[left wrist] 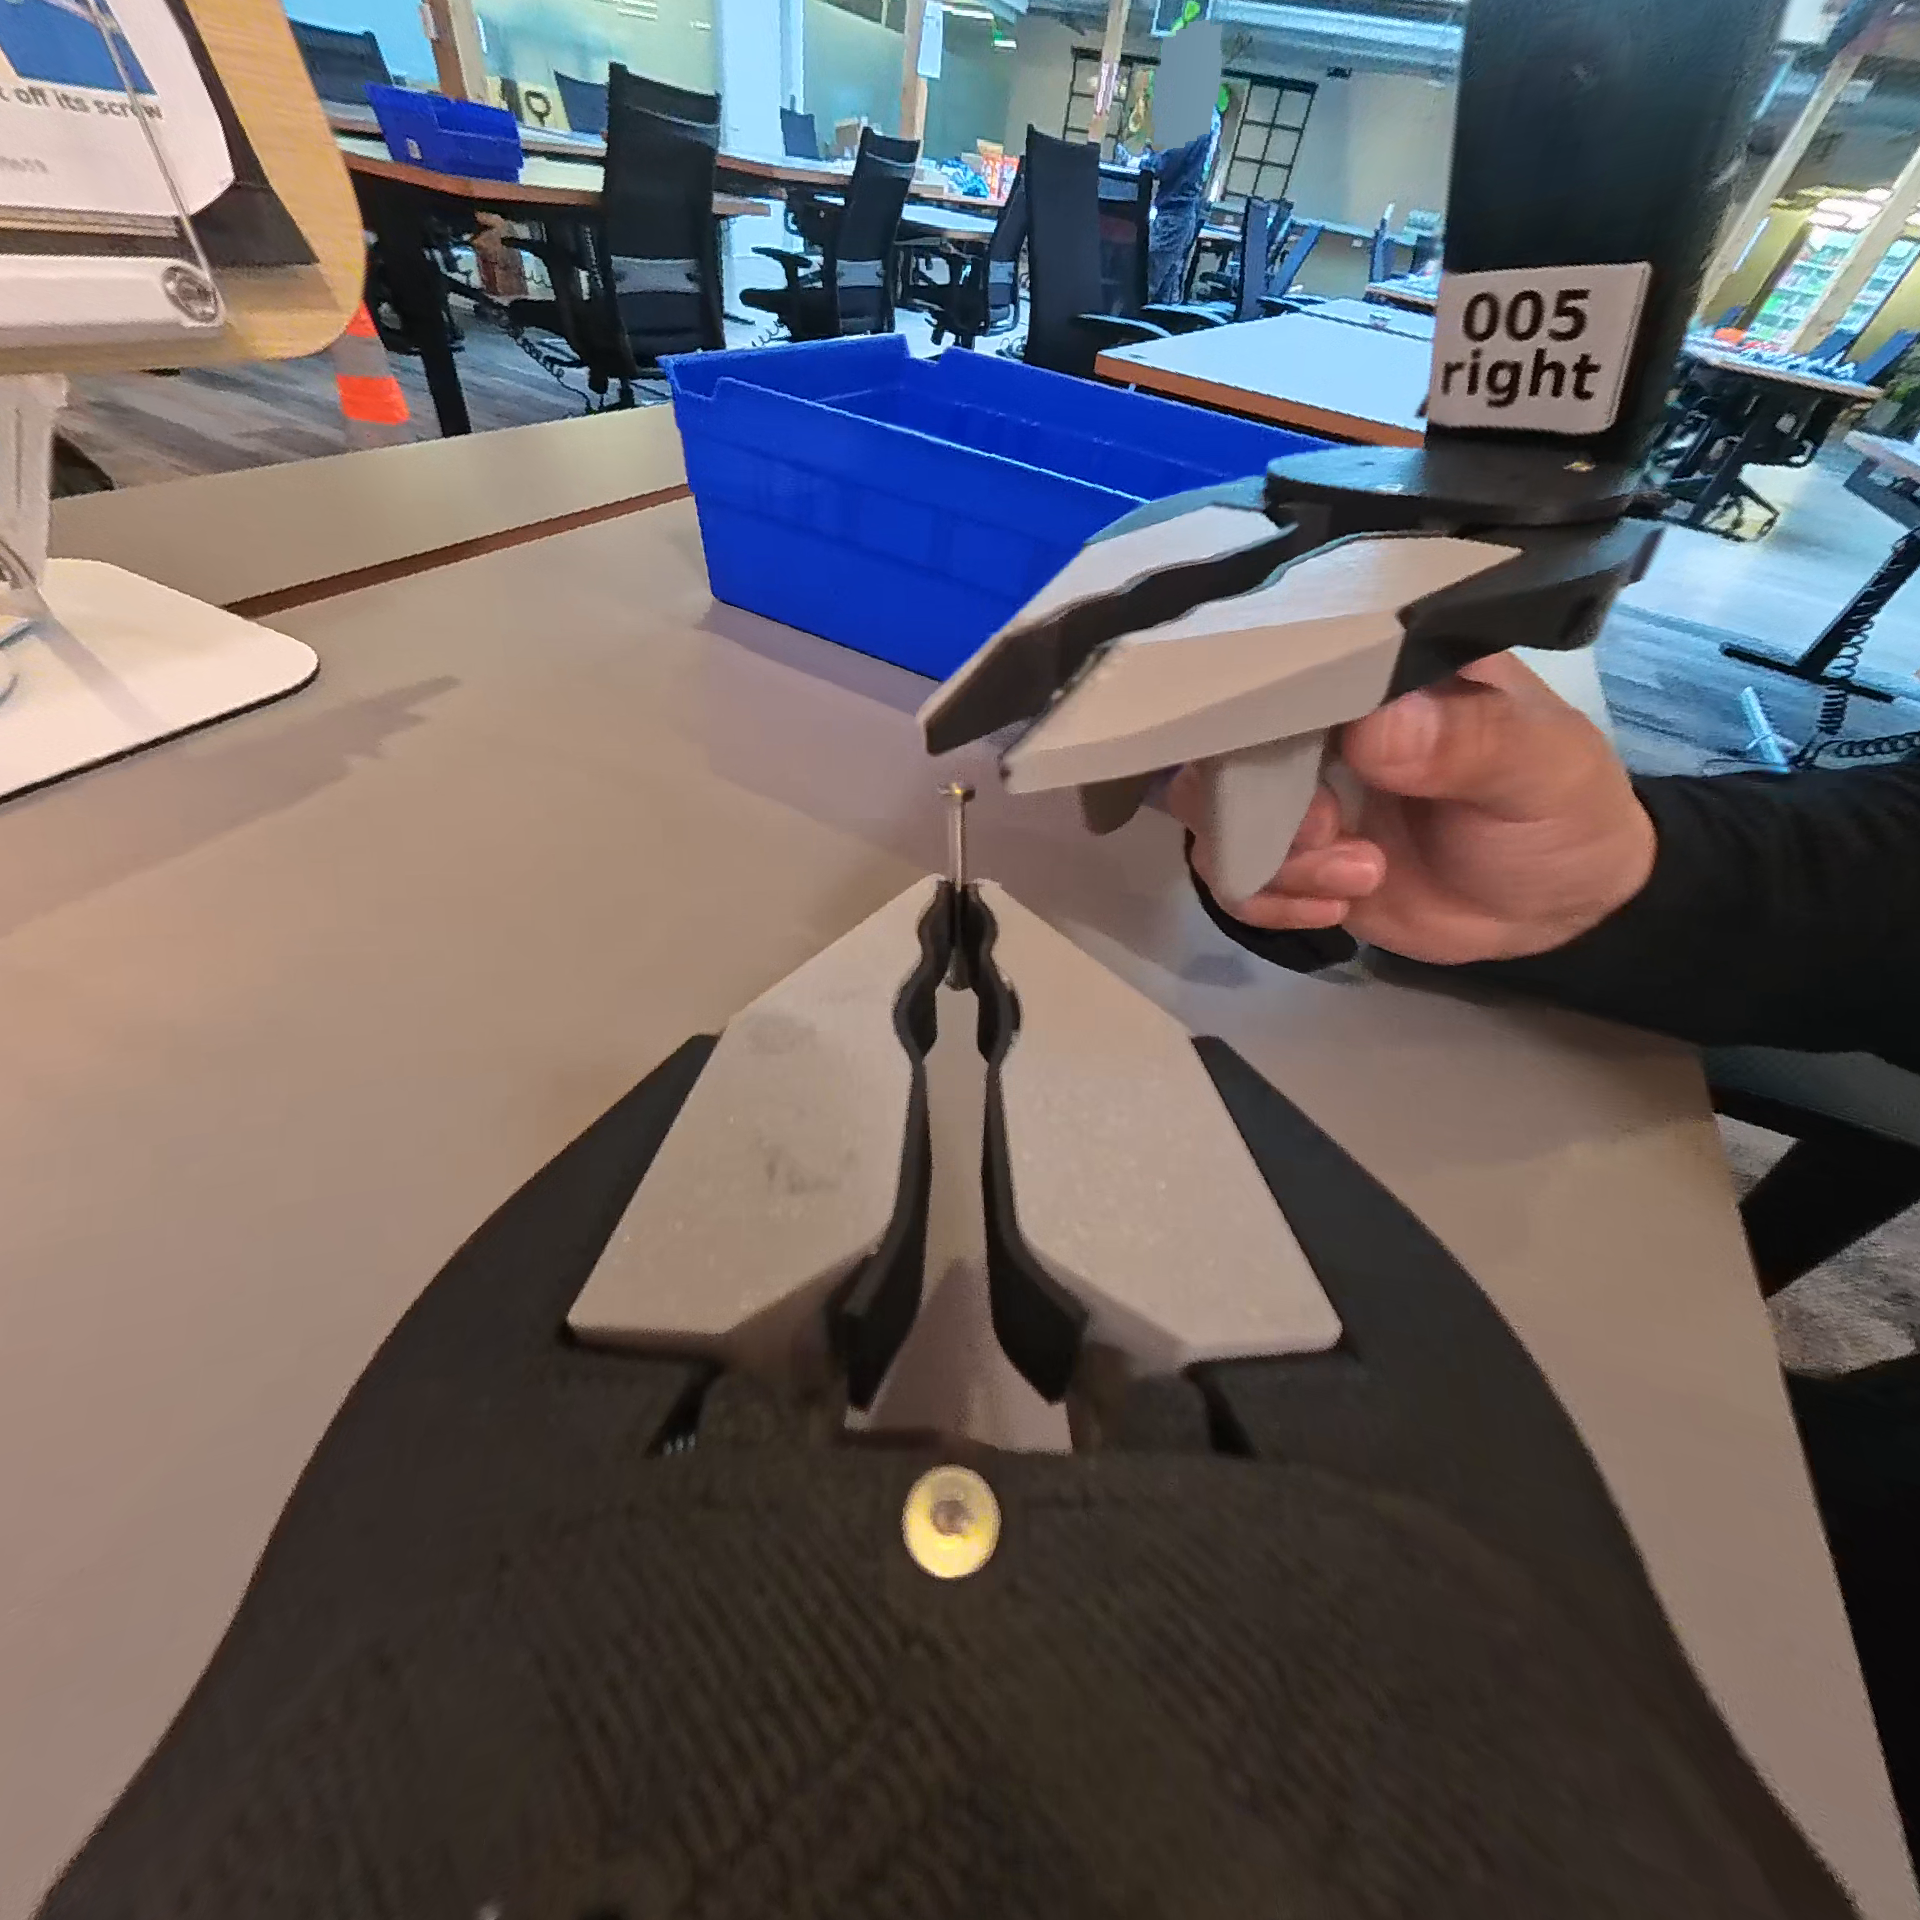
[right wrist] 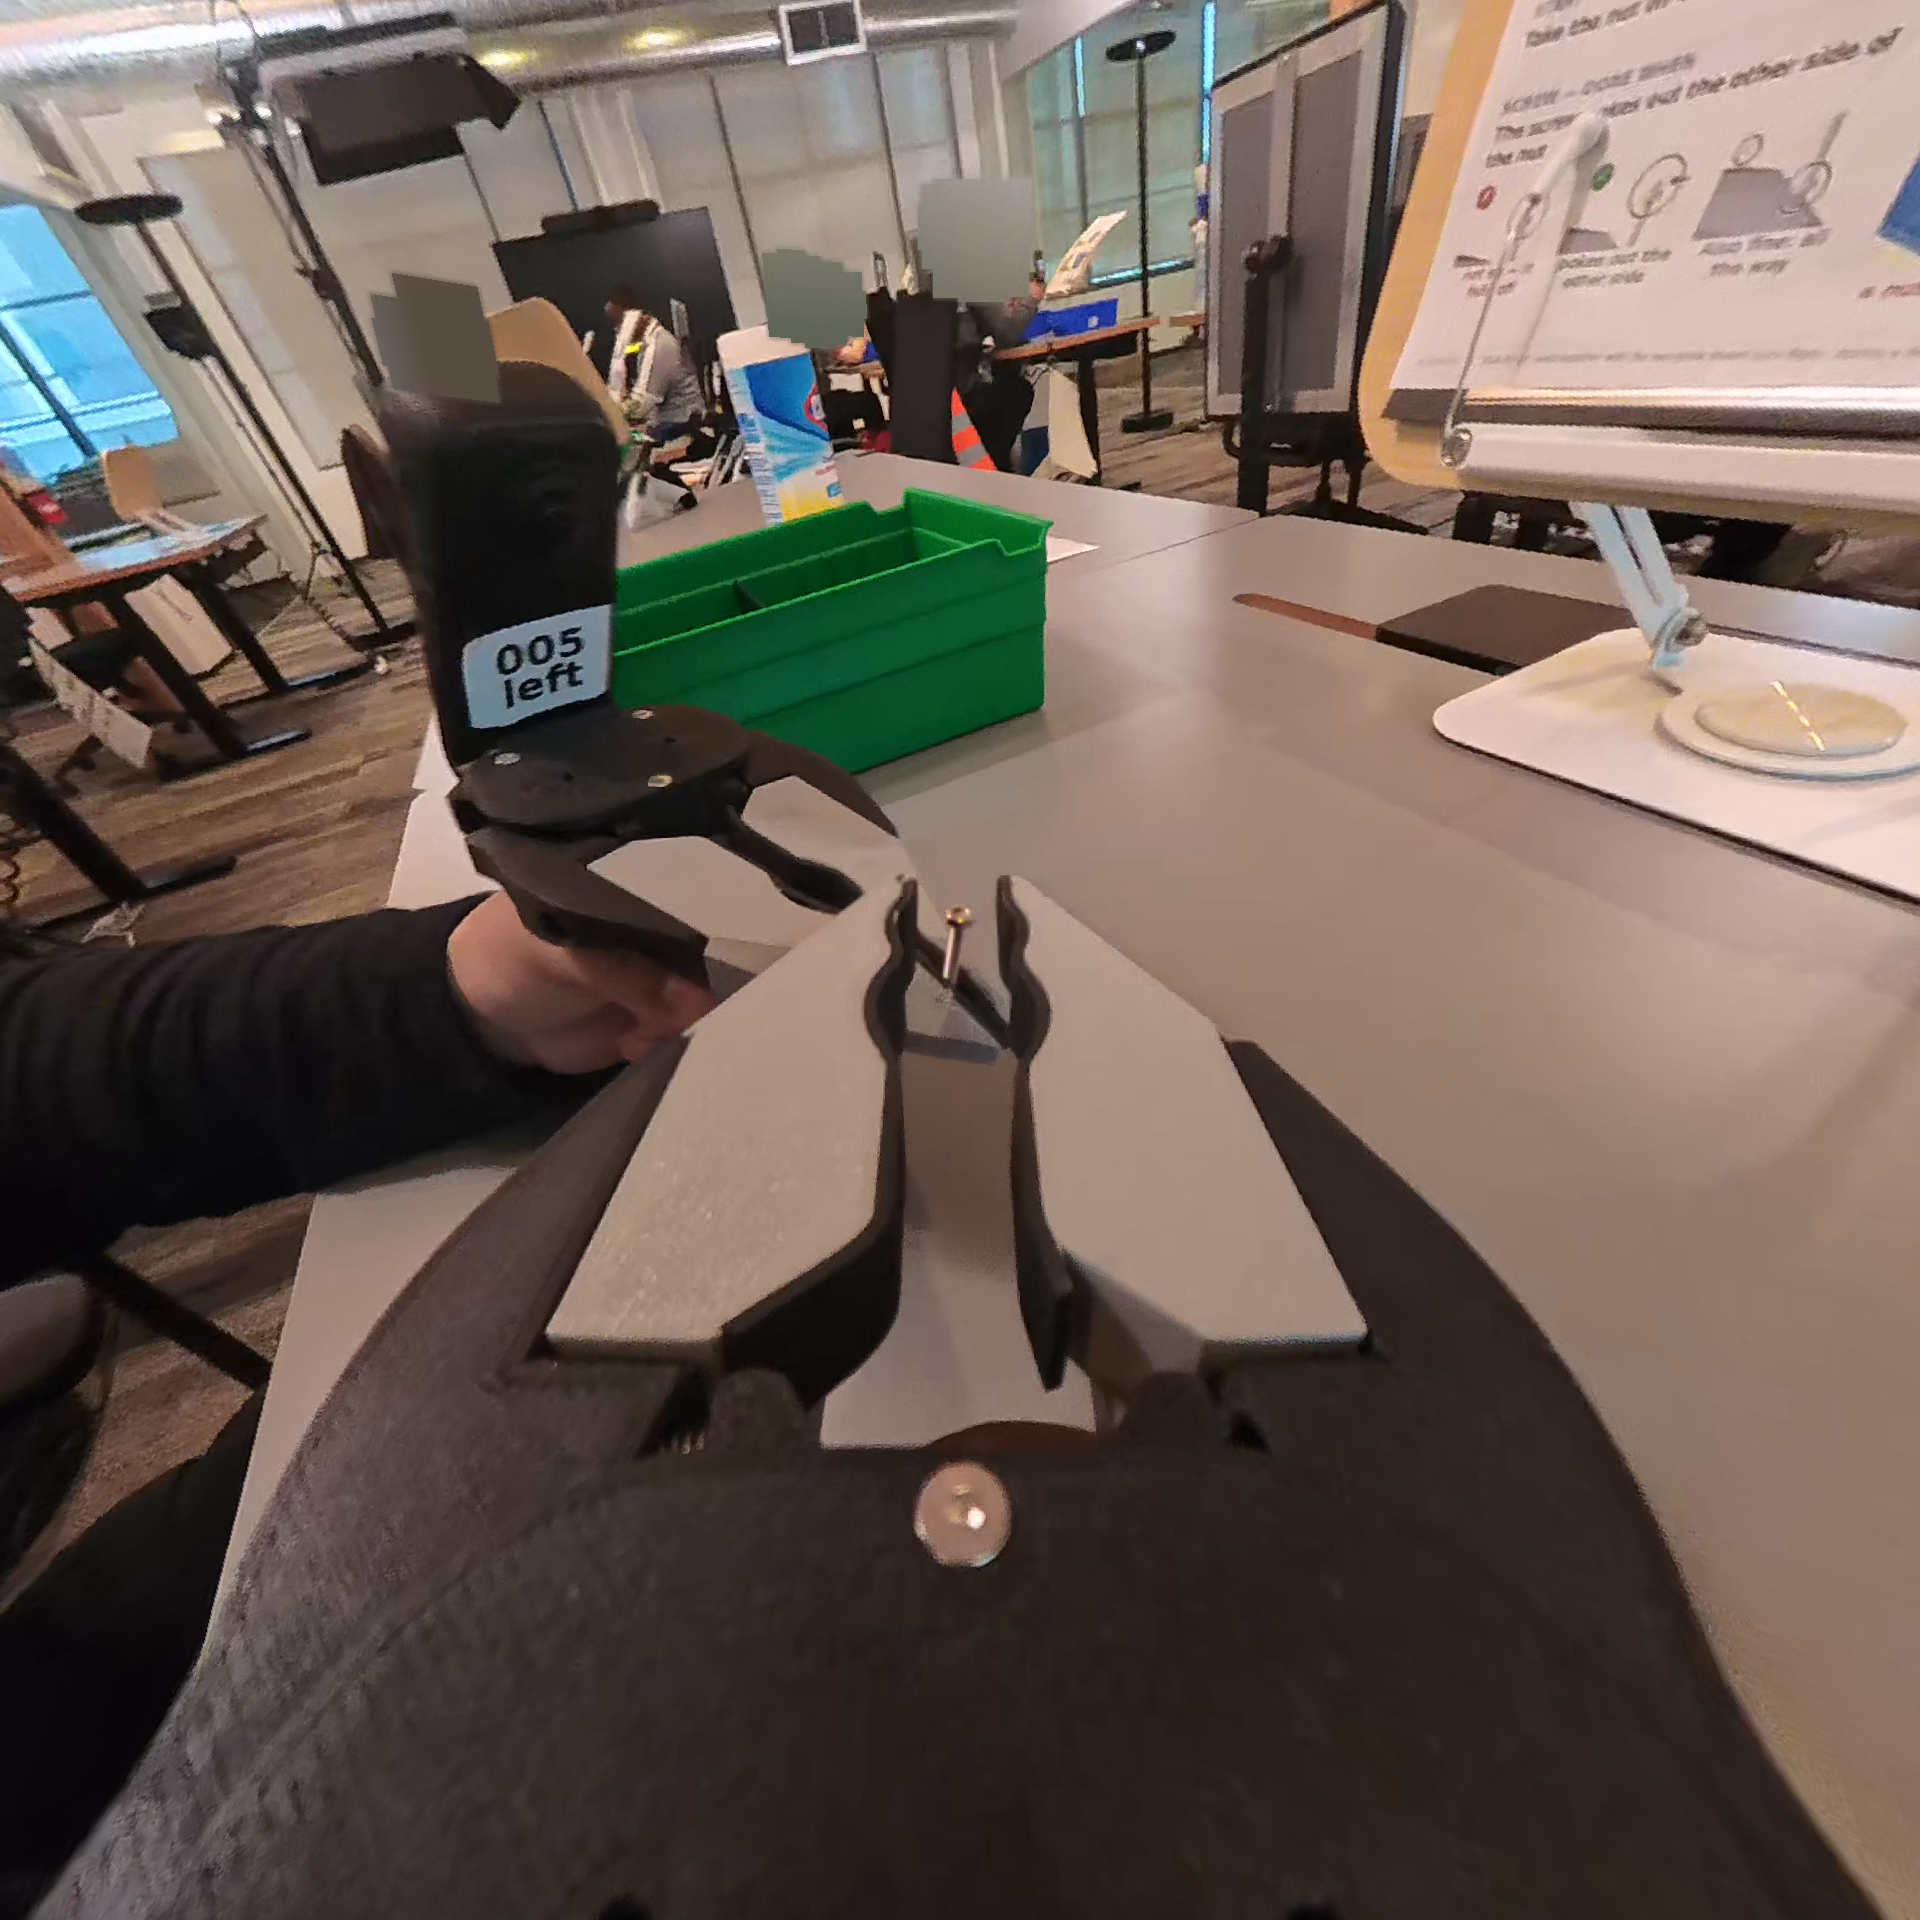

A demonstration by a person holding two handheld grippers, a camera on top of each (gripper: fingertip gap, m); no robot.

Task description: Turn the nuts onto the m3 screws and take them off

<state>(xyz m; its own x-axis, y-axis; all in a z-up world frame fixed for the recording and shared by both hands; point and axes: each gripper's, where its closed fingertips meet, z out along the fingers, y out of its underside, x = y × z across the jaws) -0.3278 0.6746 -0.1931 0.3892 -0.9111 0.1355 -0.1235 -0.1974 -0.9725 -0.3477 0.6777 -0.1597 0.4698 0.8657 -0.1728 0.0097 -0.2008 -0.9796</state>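
Observation:
My left gripper point(left wrist: 956, 896) is shut on the lower end of a thin metal screw point(left wrist: 956, 842), which stands upright out of its fingertips above the grey table point(left wrist: 520, 831). A small wider piece sits at the screw's top end; I cannot tell if it is the head or a nut. My right gripper point(left wrist: 971, 753), held by a hand, hovers just above and to the right of the screw top. In the right wrist view the right gripper point(right wrist: 954, 899) is open, with the screw point(right wrist: 953, 951) standing in the gap between its fingertips, untouched. The left gripper's tip point(right wrist: 951, 1029) shows below it.
A blue bin point(left wrist: 883, 520) stands behind the grippers in the left wrist view. A green bin point(right wrist: 831, 644) and a wipes canister point(right wrist: 784, 436) stand at the far side in the right wrist view. A document stand with a white base point(right wrist: 1662, 727) is at the right. The tips of both grippers are at nearly the same place.

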